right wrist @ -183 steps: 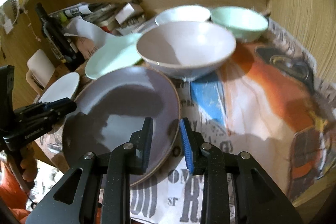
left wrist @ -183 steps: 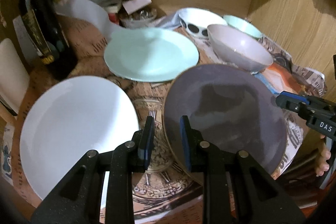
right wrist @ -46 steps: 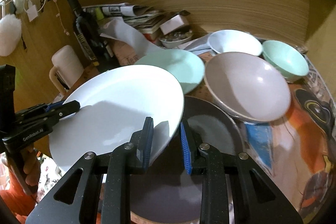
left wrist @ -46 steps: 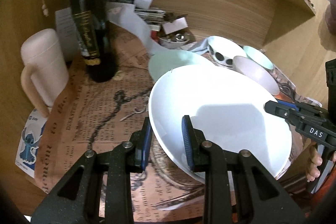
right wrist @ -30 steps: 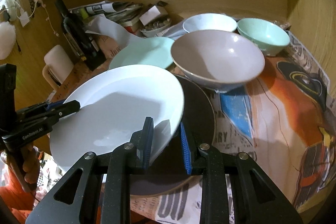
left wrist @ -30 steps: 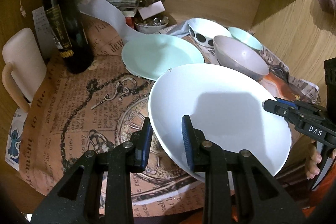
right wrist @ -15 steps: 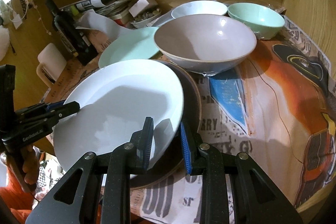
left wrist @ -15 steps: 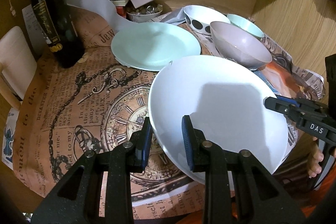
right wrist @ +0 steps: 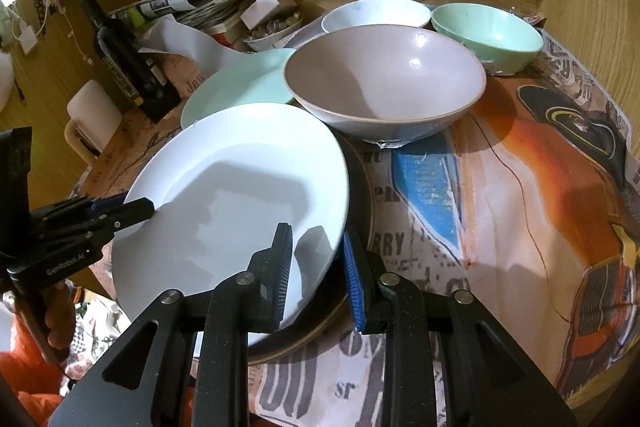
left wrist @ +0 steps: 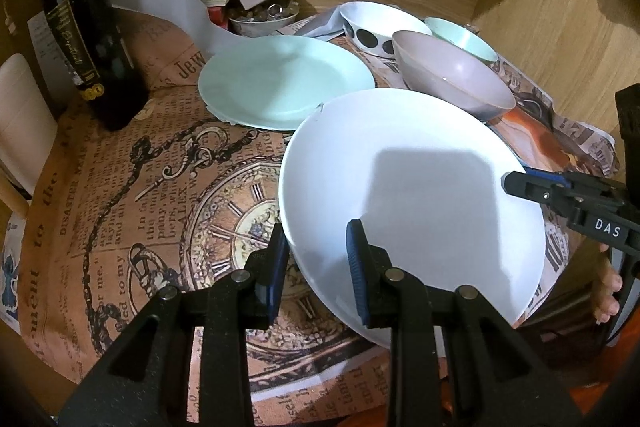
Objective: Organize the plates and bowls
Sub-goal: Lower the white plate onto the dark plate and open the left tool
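A white plate is held at its rim by both grippers. My left gripper is shut on its near edge. My right gripper is shut on its other edge. The white plate sits low over a dark grey plate, whose rim shows under it in the right wrist view. A mint plate lies behind. A mauve bowl, a mint bowl and a white spotted bowl stand at the back right.
A dark wine bottle and a cream mug stand at the left. Papers and a small dish of trinkets crowd the back wall. Printed newspaper covers the table. Wooden walls close the back and right.
Both grippers have carried the white plate from the left side across and down onto the dark grey plate. Six seconds ago they held the dark grey plate.
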The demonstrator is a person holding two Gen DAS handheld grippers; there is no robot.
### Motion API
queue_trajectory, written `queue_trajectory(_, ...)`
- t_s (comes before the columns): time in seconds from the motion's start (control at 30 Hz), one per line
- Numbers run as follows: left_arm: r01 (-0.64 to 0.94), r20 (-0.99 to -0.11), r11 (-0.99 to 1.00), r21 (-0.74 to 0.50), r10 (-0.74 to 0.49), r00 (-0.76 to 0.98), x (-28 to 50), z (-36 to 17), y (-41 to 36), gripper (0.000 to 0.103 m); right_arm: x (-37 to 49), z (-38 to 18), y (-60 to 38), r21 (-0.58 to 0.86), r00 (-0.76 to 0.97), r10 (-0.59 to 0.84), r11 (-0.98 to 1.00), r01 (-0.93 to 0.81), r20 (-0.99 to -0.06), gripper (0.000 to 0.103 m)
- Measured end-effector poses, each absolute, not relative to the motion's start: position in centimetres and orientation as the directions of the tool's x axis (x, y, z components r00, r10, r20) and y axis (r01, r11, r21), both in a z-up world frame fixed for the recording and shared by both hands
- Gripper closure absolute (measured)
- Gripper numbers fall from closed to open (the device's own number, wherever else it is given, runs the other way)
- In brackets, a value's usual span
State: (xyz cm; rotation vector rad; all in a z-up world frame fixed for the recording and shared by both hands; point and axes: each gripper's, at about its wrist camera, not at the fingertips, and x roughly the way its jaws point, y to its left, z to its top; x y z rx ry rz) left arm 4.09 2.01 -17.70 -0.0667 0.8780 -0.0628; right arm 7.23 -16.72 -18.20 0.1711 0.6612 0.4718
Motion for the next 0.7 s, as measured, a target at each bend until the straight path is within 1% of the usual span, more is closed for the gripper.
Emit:
queue_trajectory(0.23, 0.06, -0.775, 0.995, -0.078, -0.098, 0.624, 4.2, -17.8, 1.9, 0.07, 7.0, -18.2, -16.6, 0.303, 0.687, 0.473, 0.881, -0.364, -0.551, 0.08)
queue_trajectory(0.47, 0.067, -0.784, 0.994, -0.091, -0.113, 0.611, 4.6, -17.9, 1.9, 0.069, 6.6, -18.2, -16.7, 0.302, 0.692, 0.468, 0.884, -0.358, -0.55, 0.08)
queue_trajectory(0.57, 0.073, -0.786, 0.993, -0.091, -0.117, 0.607, 4.7, -17.9, 1.8, 0.066, 6.6, -18.2, -16.9, 0.303, 0.694, 0.468, 0.884, -0.357, -0.547, 0.08)
queue_trajectory(0.6, 0.075, -0.787, 0.993, -0.086, -0.114, 0.607, 4.7, -17.9, 1.7, 0.064, 6.4, -18.1, -16.9, 0.298, 0.698, 0.463, 0.886, -0.354, -0.546, 0.08)
queue_trajectory(0.7, 0.087, -0.787, 0.993, -0.084, -0.119, 0.606, 4.9, -18.1, 1.5, 0.063, 5.8, -17.8, -17.0, 0.233, 0.747, 0.393, 0.919, -0.317, -0.537, 0.08)
